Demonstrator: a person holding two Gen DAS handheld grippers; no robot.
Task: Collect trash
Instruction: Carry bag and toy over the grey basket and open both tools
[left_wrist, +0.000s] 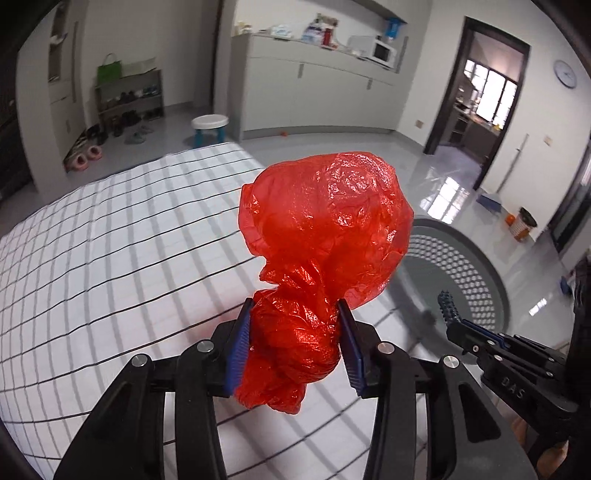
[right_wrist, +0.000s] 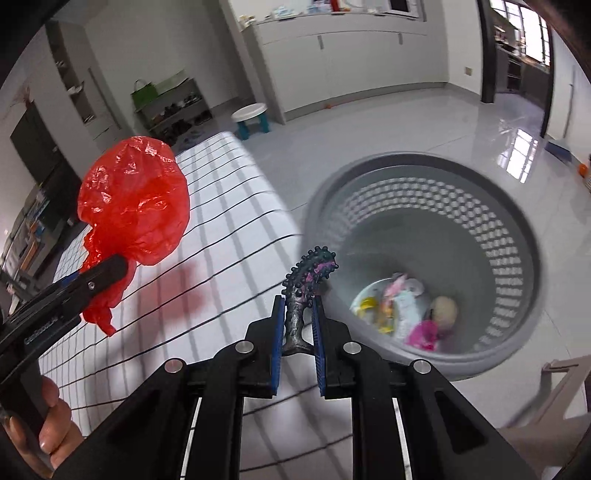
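A crumpled red plastic bag (left_wrist: 325, 229) is pinched at its neck by my left gripper (left_wrist: 295, 317), which is shut on it and holds it above the checked tablecloth (left_wrist: 110, 240). The same bag (right_wrist: 136, 199) shows at the left of the right wrist view. My right gripper (right_wrist: 300, 314) is shut on a dark knobbly curved piece with pink marks (right_wrist: 308, 275), held near the table's edge beside a grey perforated basket (right_wrist: 517, 258). That basket (left_wrist: 480, 266) stands on the floor and holds several bits of trash (right_wrist: 406, 310). The right gripper (left_wrist: 448, 310) also appears low right in the left wrist view.
A white stool with blue legs (left_wrist: 209, 129) stands on the floor beyond the table. A shoe rack (left_wrist: 129, 99) lines the far wall, cabinets with a microwave (left_wrist: 382, 51) behind. A doorway (left_wrist: 480, 96) opens at right. A small bin (left_wrist: 522, 223) sits on the glossy floor.
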